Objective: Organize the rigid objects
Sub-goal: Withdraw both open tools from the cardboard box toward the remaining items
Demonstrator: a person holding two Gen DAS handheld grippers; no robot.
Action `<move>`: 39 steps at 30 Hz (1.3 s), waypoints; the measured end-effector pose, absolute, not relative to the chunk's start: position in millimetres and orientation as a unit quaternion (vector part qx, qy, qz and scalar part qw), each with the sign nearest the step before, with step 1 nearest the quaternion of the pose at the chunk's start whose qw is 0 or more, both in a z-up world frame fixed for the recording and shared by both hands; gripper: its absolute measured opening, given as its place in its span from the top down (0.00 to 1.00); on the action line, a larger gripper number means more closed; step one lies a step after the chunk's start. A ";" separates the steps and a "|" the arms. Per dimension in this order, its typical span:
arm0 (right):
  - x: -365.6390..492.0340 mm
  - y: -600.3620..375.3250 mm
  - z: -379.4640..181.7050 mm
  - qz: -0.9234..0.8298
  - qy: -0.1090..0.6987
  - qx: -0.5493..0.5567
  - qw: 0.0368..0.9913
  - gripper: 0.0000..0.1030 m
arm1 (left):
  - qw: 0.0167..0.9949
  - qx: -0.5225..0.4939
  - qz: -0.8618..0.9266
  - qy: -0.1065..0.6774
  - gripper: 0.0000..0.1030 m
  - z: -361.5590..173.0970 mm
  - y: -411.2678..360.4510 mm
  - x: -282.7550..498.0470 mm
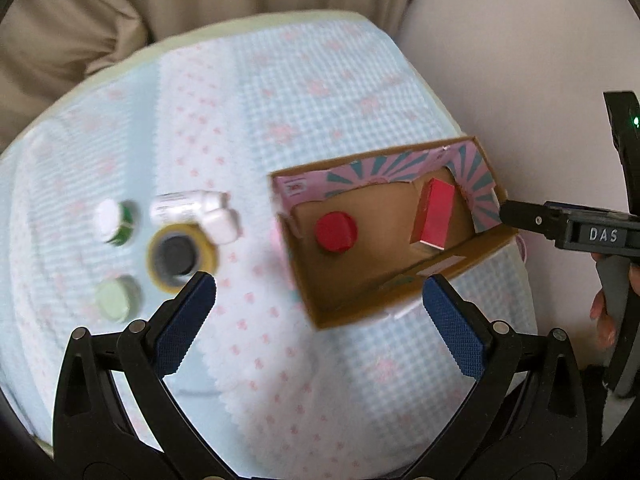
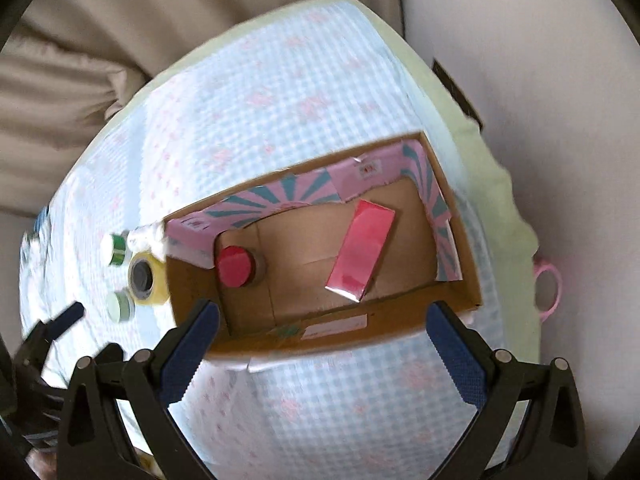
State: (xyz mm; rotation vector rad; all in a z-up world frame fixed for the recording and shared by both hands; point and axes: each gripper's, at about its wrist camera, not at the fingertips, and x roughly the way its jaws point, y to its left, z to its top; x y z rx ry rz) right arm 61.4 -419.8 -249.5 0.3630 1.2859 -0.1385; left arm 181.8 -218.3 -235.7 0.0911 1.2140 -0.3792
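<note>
Both grippers hang over the tabletop (image 1: 320, 92), pointing steeply down, and neither holds anything. The left gripper (image 1: 319, 286) has its jaws spread wide with only checked cloth between them; the right gripper (image 2: 323, 314) is just as wide, its blue pads framing the near wall of the box (image 2: 192, 292) without touching it.

The box sits open-topped toward the right side of the tabletop, so things can be dropped in from above. Two are already inside: a red-capped jar (image 2: 236, 266) stands upright in the left end, and a red carton (image 2: 360, 250) lies tilted in the right half, one end resting nearer the far wall. Their spacing leaves the middle of the floor free, likely for what comes next.

The rest waits in a tight cluster to the left of the box: a roll of yellow tape (image 1: 182, 258) lying flat, a white bottle (image 1: 188, 206) on its side touching the roll's far edge, a green jar with a white lid (image 1: 116, 222) and a pale green jar (image 1: 118, 298). They lie nearest the left gripper, which suggests that hand will fetch the next one. The task looks under halfway done, and the packed cluster may make a clean grasp awkward.
</note>
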 end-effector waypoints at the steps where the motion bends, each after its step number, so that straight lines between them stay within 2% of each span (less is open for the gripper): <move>1: 59.6 -413.0 -242.6 -0.063 0.595 0.154 0.787 0.00 | 0.808 0.039 -0.172 0.563 0.00 -227.9 -208.0 176.1; 10: 16.5 -329.0 -181.0 -0.041 0.531 0.053 0.845 0.00 | 0.848 0.049 -0.091 0.519 0.00 -175.4 -95.2 127.8; 15: -4.9 -268.6 -156.4 -0.024 0.487 0.032 0.873 0.00 | 0.855 0.027 -0.086 0.510 0.00 -165.4 -33.0 114.9; 19: -10.9 -220.5 -149.5 -0.021 0.482 0.027 0.875 0.00 | 0.854 0.024 -0.097 0.510 0.00 -164.1 11.3 109.1; 32: 6.5 -88.1 -176.2 -0.017 0.466 0.076 0.881 0.00 | 0.843 0.030 -0.132 0.521 0.00 -200.9 128.5 130.4; 39: 39.6 -54.2 -216.3 -0.020 0.483 0.097 0.870 0.00 | 0.827 0.041 -0.157 0.538 0.00 -246.6 147.3 156.0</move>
